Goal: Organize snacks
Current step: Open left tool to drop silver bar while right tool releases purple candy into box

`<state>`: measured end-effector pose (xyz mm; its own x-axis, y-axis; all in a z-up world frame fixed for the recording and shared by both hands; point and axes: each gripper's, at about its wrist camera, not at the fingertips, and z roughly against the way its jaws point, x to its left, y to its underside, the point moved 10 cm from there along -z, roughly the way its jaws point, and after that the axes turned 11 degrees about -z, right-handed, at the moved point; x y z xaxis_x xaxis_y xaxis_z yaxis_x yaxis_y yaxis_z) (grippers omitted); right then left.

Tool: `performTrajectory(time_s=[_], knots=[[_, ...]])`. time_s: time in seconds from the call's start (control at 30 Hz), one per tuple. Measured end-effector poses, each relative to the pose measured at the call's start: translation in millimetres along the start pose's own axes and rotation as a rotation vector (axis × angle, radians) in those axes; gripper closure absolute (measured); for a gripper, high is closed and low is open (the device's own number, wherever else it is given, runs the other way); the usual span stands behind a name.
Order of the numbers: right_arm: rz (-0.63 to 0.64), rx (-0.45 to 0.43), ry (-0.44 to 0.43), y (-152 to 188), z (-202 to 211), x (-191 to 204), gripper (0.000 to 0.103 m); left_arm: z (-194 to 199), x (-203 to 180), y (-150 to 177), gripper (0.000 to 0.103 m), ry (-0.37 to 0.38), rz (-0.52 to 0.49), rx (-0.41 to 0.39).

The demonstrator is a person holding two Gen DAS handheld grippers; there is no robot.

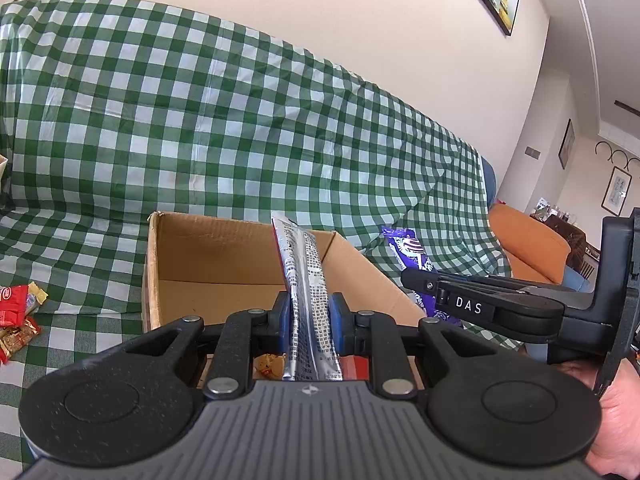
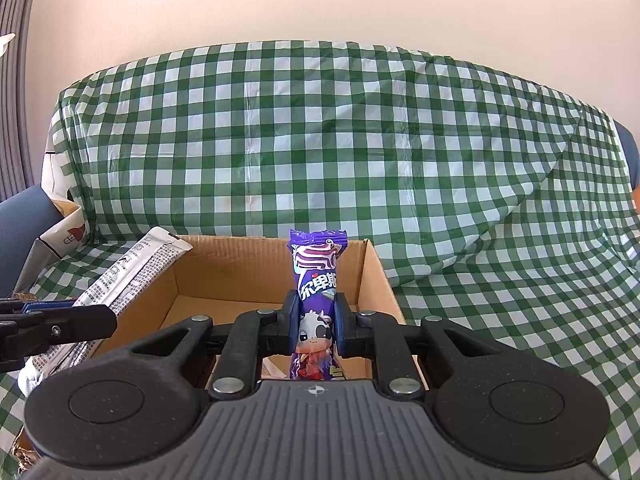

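**Two packets held over the box, ready to drop**

Silver packet (image 1: pixel 306 300), printed in black, stands upright between the pads of the left gripper (image 1: pixel 309 316), which is clamped on its lower half. Purple packet (image 2: pixel 316 304), with a cartoon cow on it, stands the same way in the right gripper (image 2: pixel 316 328), its jaws closed tight on the wrapper's middle. Both hang just above the near edge of the open cardboard box (image 2: pixel 224 268), the silver one over its left side, the purple one nearer its right wall.

To finish this step well, I would carry each packet further over the box floor before letting go, and lower it so it lies flat rather than tipping against a wall. The two grippers sit close together, so releasing one at a time seems safer.

Around the box, a green checked cloth (image 2: pixel 360 140) covers the sofa. Loose red and gold snacks (image 1: pixel 18 316) lie on it well to the left, not yet gathered. A white paper bag (image 2: pixel 60 236) stands beyond the box's left corner. Nothing blocks the opening.
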<state>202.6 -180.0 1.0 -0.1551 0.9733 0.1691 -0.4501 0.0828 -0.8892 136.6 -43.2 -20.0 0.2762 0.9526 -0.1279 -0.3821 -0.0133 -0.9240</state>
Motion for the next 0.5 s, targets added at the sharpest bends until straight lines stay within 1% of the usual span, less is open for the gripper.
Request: performTrajectory(time_s=[0.5], knots=[[0.009, -0.001, -0.005, -0.4, -0.8, 0.0, 0.085, -0.4, -0.4, 0.6, 0.081, 0.000, 0.000, 0.001]])
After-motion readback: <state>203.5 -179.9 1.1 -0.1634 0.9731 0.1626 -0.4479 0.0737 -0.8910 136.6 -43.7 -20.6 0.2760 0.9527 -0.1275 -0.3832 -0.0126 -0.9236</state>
